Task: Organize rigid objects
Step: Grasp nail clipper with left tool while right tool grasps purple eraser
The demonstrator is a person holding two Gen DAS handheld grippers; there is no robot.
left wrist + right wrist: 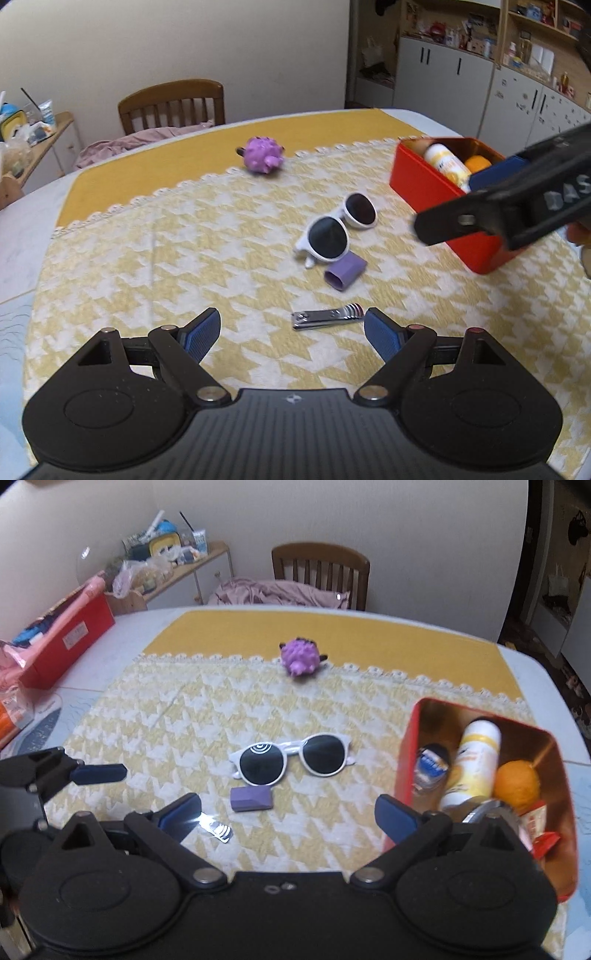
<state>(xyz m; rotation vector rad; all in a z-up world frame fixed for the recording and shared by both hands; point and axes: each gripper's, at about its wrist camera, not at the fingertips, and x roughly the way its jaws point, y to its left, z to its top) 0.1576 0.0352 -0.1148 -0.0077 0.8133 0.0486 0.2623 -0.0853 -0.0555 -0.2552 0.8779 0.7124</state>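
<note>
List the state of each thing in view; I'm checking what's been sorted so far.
Red tin: open, part filled.
Bottle: lying in the tin.
Orange ball: in the tin.
Sunglasses: on the cloth, arms folded.
Purple block: on the cloth, by the sunglasses.
Nail clipper: closed, on the cloth.
Purple toy: on the cloth, far side.
Left tool: open, empty.
Right tool: open, empty.

A wooden chair (171, 103) (pink cloth (280, 592) draped) stands behind the table (22, 229).

Red tin's (406, 738) near corner behind the right hand-held gripper (291, 812); nail clipper (216, 829) half-hidden.
</note>
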